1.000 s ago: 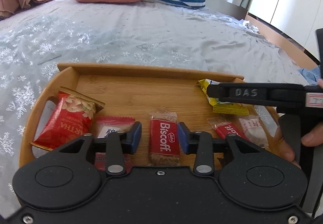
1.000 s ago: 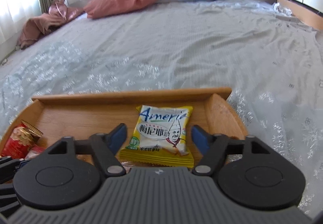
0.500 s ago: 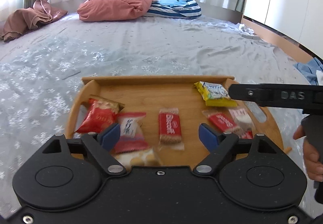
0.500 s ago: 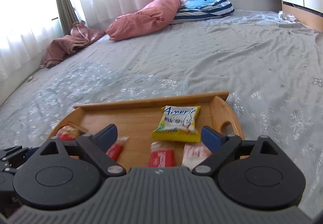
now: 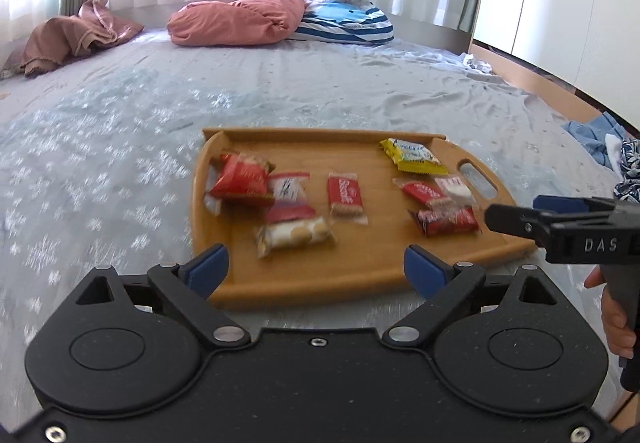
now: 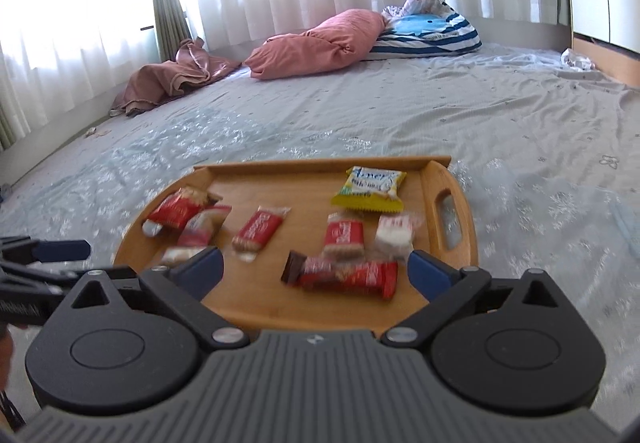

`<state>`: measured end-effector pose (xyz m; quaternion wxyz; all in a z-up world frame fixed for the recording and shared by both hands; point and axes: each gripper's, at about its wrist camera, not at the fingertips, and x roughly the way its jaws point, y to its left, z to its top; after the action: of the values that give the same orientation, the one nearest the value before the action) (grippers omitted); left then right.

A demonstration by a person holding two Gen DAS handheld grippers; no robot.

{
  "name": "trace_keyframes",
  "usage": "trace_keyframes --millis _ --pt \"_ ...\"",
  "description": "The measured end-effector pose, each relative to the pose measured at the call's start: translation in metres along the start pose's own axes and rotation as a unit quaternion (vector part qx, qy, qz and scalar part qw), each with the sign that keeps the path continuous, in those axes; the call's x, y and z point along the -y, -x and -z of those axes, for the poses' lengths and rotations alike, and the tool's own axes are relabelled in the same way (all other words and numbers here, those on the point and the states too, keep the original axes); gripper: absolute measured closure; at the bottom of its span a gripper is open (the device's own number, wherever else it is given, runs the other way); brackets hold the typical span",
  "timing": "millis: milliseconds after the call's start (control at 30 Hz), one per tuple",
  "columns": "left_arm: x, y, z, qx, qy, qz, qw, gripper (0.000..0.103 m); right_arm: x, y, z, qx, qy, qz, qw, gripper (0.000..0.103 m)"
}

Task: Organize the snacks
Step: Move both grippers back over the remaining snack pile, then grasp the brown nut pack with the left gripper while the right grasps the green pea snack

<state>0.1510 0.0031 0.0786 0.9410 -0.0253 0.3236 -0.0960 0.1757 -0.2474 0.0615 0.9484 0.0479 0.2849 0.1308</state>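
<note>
- Only in the left wrist view can the right gripper [image 5: 516, 221] be seen side-on at the right edge, with a hand [image 5: 616, 327] wrapped on its handle and some blue clothes [image 5: 596, 135] off the bed's right edge.
- Only in the right wrist view is the left gripper [image 6: 60, 251] spotted poking in from the left, plus the green curtain [image 6: 168, 3] at the window.
- Both sets of jaws have just been opening and are spread wide now, nothing caught between them; the left gripper's [image 5: 316, 267] pads hang over the near edge of the wooden tray [image 5: 304, 283].
- The snacks are all laid inside the tray: yellow packet [image 6: 370, 189] at the far right corner, a red biscuit pack [image 5: 344, 195] mid-tray, a red bag [image 5: 240, 181] by the left edge, a red bar [image 6: 348, 277] near the front right.
- A pink pillow [image 6: 316, 43] and striped pillow [image 6: 432, 31] are piled at the bed's far edge, well apart from the tray.
- The wrappers are motion-blurred, so most printing can't be read.
</note>
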Motion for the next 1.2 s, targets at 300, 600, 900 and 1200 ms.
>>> trace_keyframes --millis 300,600,900,1200 --pt "-0.016 0.026 0.033 0.008 0.004 -0.019 0.9998 0.008 0.001 0.027 0.038 0.008 0.013 0.023 1.0 0.0" --pt "-0.023 0.039 0.061 0.012 -0.004 -0.026 0.9996 0.007 -0.011 0.053 0.074 0.01 0.018 0.013 1.0 0.0" --pt "-0.029 0.036 0.084 0.004 -0.014 -0.043 0.999 0.006 -0.016 0.059 0.101 -0.008 0.015 0.012 1.0 0.0" --pt "-0.036 0.026 0.09 -0.012 0.006 -0.035 0.9993 0.01 -0.015 0.057 0.117 -0.025 0.012 0.019 0.999 0.0"
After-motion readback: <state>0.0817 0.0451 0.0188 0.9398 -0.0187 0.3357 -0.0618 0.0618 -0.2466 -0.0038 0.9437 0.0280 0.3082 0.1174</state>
